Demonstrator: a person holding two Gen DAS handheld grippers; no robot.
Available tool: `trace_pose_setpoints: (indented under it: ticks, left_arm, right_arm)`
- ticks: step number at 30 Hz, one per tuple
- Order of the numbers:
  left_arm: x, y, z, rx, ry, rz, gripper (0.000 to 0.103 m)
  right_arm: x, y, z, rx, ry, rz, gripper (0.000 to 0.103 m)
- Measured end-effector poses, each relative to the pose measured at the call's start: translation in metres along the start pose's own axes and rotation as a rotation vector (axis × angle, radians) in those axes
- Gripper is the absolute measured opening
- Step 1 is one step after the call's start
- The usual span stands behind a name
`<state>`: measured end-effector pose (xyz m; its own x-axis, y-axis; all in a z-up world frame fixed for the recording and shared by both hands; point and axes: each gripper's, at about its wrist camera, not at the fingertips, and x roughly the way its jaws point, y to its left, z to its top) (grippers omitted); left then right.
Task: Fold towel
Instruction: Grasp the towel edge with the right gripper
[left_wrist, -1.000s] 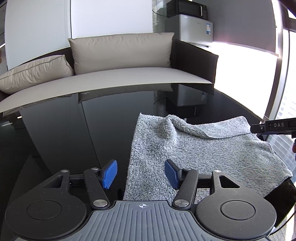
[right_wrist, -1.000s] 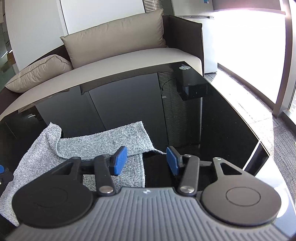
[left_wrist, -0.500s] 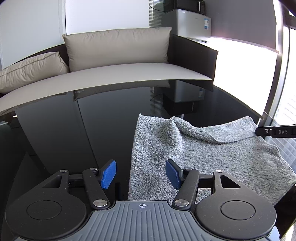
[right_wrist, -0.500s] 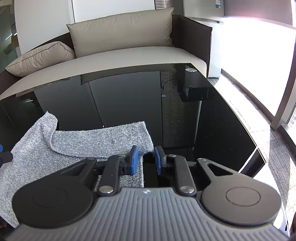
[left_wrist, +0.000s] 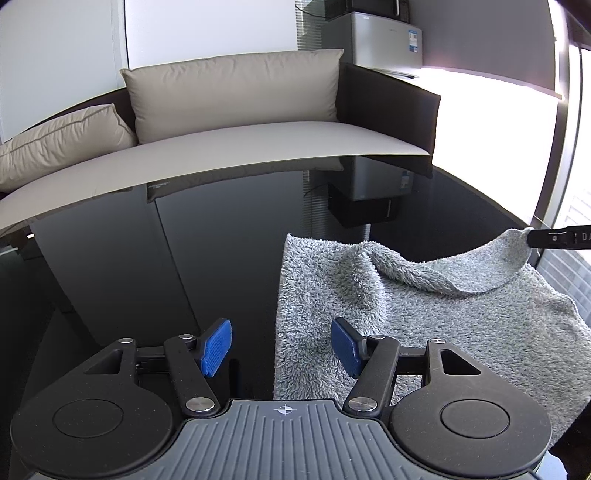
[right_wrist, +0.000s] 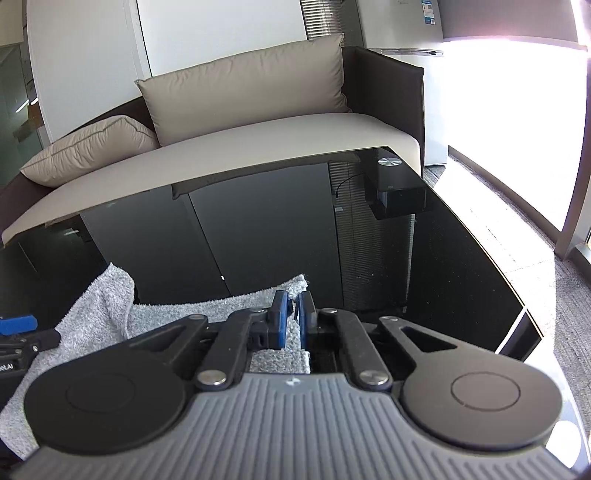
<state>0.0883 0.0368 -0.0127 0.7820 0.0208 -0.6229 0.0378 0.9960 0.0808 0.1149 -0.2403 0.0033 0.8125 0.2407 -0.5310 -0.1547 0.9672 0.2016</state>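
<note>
Grey towel (right_wrist: 236, 306) corner pinched in right hand-held gripper (right_wrist: 291, 314) above black table (right_wrist: 424, 266).

- The bench (left_wrist: 221, 258) is a glossy black slab, shiny enough to mirror the sofa cushions and the fridge behind it.
- Its far edge runs right along the pale seat of the sofa; its right-hand corner shows near the sunlit carpet in the right wrist view (right_wrist: 480, 295).
- One thing lies on it: a grey fluffy towel (left_wrist: 443, 325), spread over the near right part of the bench.
- The towel is rumpled, with a raised fold across the middle and one far corner lifted off the surface.
- To the left of the towel, bare black top.
</note>
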Motion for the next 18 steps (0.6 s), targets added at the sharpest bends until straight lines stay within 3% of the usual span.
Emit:
trace_pose_setpoints:
  ticks: [18]
  left_arm:
    - [0.030,0.002,0.023,0.026,0.004,-0.015,0.056]
  right_arm:
    - [0.044,-0.008,0.038,0.144,-0.017,0.052,0.007]
